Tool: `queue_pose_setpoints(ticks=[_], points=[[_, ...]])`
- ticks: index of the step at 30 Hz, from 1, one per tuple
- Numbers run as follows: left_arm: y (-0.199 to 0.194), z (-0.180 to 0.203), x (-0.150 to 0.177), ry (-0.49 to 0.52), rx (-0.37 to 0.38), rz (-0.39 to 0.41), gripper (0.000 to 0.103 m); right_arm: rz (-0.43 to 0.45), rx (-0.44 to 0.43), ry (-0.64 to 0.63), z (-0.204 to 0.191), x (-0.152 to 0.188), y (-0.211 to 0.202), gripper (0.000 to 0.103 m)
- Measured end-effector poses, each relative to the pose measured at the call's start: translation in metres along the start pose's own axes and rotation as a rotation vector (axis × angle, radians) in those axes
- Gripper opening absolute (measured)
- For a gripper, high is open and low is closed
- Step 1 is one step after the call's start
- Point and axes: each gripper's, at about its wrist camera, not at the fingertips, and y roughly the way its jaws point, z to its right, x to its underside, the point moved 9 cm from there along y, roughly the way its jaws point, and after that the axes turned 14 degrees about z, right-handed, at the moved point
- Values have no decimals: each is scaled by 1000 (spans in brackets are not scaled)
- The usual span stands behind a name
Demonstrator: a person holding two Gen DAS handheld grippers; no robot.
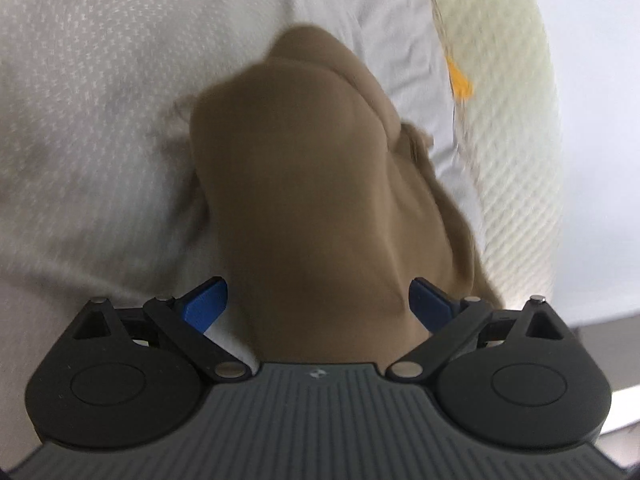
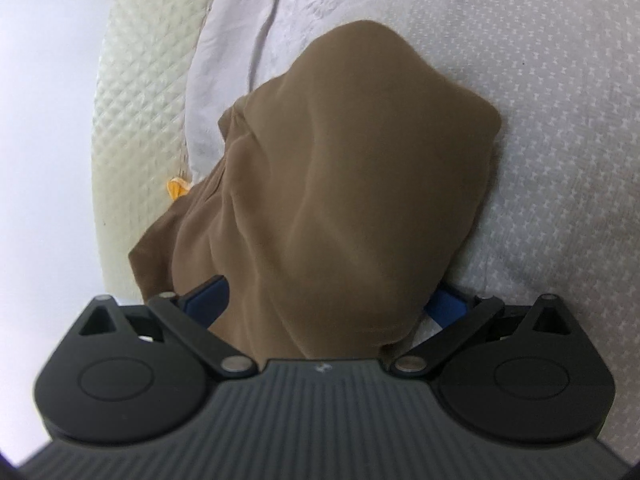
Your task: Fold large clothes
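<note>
- The brown garment (image 1: 304, 200) hangs or drapes forward from both grippers over the white bedsheet (image 1: 88, 120), with the quilted mattress edge (image 1: 516, 160) alongside.
- Left gripper (image 1: 318, 300): cloth fills the gap between its blue fingers (image 1: 206, 304); these look spread around the bunch, so a real pinch cannot be told.
- Right gripper (image 2: 334, 300): same picture, cloth bunched between the fingers (image 2: 210, 298), grip unclear.
- The garment's long axis runs straight away from each gripper; neither hand looks nearer.
</note>
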Motion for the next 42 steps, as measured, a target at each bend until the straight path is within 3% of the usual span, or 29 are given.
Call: queue_pose_setpoints(ticks=[8, 10, 14, 23, 28, 32, 38, 42], points=[[33, -12, -22, -75, -12, 71, 91, 77, 21, 2, 7, -9, -7, 103], [38, -7, -23, -24, -35, 66, 89, 102, 32, 7, 9, -14, -10, 103], [35, 2, -26, 50, -59, 82, 73, 119, 39, 12, 16, -20, -14, 103], [26, 24, -28, 167, -4, 101, 60, 233, 75, -62, 14, -41, -3, 103], [27, 33, -29, 189, 17, 103, 60, 160, 62, -68, 21, -41, 6, 103], [22, 23, -29, 143, 12, 94, 62, 103, 100, -194, 13, -34, 18, 103], [26, 12, -29, 102, 6, 67, 73, 98, 117, -192, 14, -39, 37, 103], [27, 7, -26, 77, 17, 49, 82, 94, 111, -235, 9, -39, 38, 91]])
